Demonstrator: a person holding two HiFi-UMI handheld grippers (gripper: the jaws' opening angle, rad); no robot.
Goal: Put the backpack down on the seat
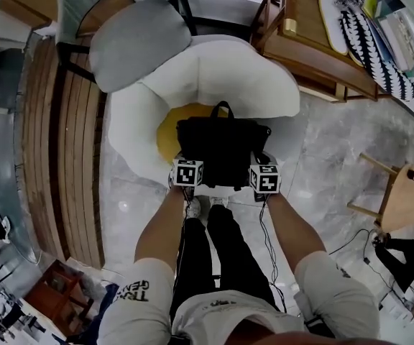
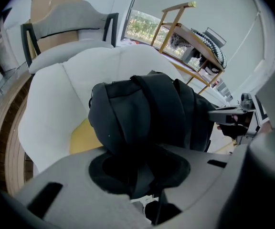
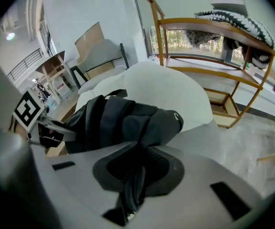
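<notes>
A black backpack [image 1: 221, 149] rests upright on the seat of a white armchair [image 1: 264, 85], over a yellow cushion [image 1: 165, 131]. My left gripper [image 1: 189, 172] is at the pack's near left corner and my right gripper [image 1: 264, 178] at its near right corner. In the left gripper view a dark strap of the backpack [image 2: 142, 113] runs loosely through the gap of the left gripper [image 2: 142, 185], whose jaws stand apart. In the right gripper view the right gripper [image 3: 132, 185] is shut on a fold of the backpack [image 3: 123, 120].
A grey chair [image 1: 135, 49] stands behind the armchair at the left. A wooden shelf rack [image 1: 315, 42] is at the back right and a small wooden stool [image 1: 408, 192] at the right. Wooden slats [image 1: 63, 157] run along the left. Cables lie on the floor by my legs.
</notes>
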